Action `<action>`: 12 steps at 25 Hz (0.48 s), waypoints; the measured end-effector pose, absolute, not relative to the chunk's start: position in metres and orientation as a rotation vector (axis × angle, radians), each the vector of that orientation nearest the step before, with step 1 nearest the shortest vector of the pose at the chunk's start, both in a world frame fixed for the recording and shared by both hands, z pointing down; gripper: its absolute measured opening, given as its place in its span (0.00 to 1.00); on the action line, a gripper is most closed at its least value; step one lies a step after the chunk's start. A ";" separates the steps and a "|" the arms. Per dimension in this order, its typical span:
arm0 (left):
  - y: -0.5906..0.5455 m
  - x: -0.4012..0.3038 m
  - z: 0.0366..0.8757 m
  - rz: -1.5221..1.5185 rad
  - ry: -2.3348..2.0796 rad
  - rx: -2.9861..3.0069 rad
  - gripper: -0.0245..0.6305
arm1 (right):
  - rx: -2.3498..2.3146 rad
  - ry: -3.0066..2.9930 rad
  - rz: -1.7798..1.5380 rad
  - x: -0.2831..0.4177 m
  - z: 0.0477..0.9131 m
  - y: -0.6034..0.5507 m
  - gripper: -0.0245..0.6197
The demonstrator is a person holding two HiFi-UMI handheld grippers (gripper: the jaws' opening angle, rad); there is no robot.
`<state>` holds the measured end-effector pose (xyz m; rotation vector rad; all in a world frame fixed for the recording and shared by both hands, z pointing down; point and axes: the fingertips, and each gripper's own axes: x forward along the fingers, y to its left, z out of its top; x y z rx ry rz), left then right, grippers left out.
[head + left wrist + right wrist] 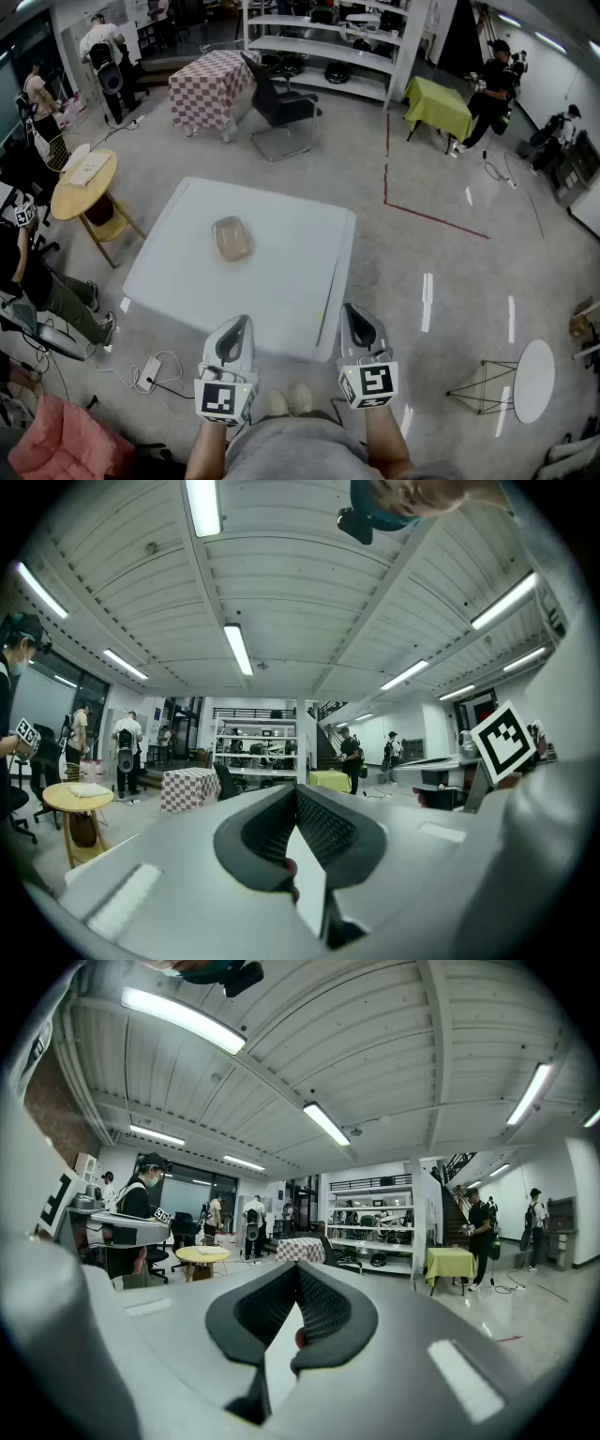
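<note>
The left gripper [238, 323] and right gripper [352, 311] hung at the counter's [281, 292] near edge, fingers pressed together on nothing. The brownish container [232, 238] sat well apart, mid-counter. Reaching with the fingers not parted would probably shove it away.

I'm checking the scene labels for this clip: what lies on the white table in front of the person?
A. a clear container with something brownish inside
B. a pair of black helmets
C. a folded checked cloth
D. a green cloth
A: the head view shows a clear container with brownish contents lying near the middle of the white table. The checked and green cloths cover other tables farther back in the room.
</note>
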<state>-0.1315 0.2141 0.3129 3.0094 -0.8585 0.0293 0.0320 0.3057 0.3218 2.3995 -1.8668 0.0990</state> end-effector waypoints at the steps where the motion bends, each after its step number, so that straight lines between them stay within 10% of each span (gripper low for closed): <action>1: 0.214 -0.131 0.313 0.030 -0.856 3.009 0.06 | 2.400 -1.864 0.097 0.032 0.321 0.306 0.04; 12: 0.215 -0.125 0.316 0.028 -0.772 3.030 0.06 | 2.450 -1.830 0.120 0.031 0.322 0.311 0.04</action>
